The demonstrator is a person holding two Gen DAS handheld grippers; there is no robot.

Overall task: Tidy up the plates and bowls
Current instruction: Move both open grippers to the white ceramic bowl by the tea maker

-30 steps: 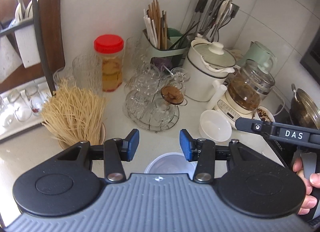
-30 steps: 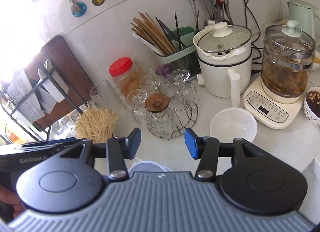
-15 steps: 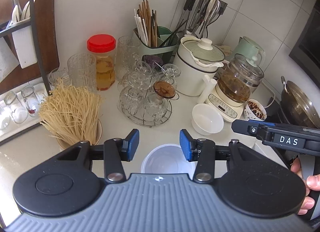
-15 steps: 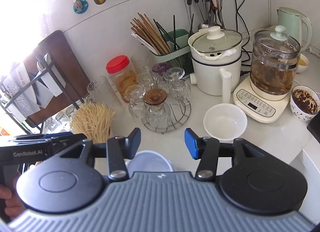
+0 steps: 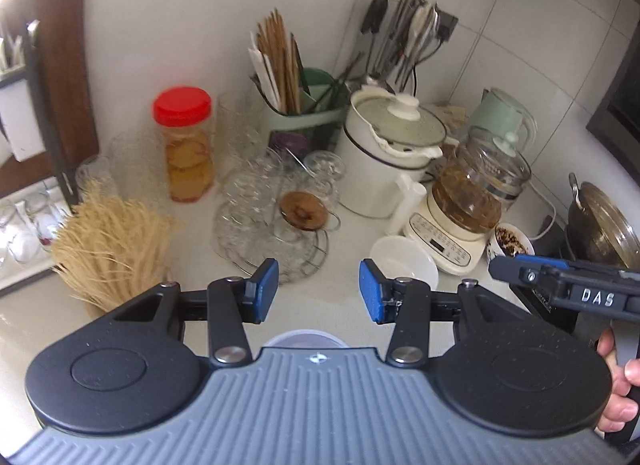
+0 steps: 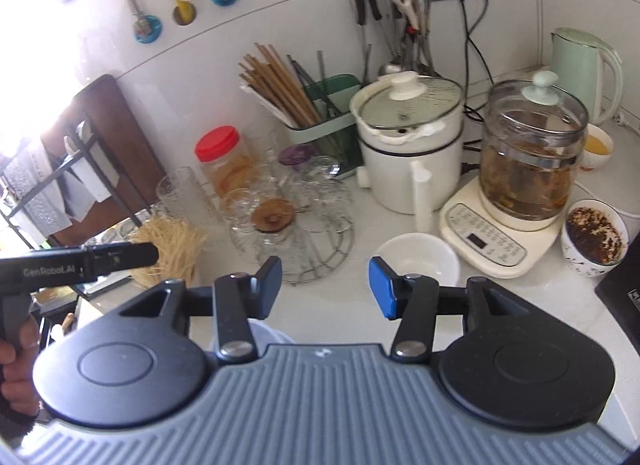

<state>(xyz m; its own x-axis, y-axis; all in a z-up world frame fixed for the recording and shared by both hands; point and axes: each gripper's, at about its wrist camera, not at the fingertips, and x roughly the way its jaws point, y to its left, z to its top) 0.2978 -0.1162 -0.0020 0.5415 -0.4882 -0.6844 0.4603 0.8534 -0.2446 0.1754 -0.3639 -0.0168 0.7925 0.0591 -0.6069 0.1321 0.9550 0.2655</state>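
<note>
Both tongs are hovering over the counter, neither carrying anything: the left tongs (image 5: 318, 291) and the right tongs (image 6: 325, 288) are each standing partly open with only bare counter between the blue pads.

Ahead and slightly right of both gaps, one empty white bowl (image 6: 418, 261) is sitting upright beside the tea maker (image 6: 528, 181), apart from every pad; probably the nearest piece to sort. Just under the left tongs' body, a pale container (image 5: 305, 339) is peeking out, mostly hidden, so I cannot tell whether it is a bowl.

Right of the right tongs, one patterned bowl (image 6: 594, 235) is holding dark dry bits, and one small bowl (image 6: 597, 147) behind the tea maker is holding something yellow, so I judge both are staying put. That is making three bowls countable; no plates are showing.

Ahead-left, glasses are draining upside down on a wire rack (image 6: 320, 253).
</note>
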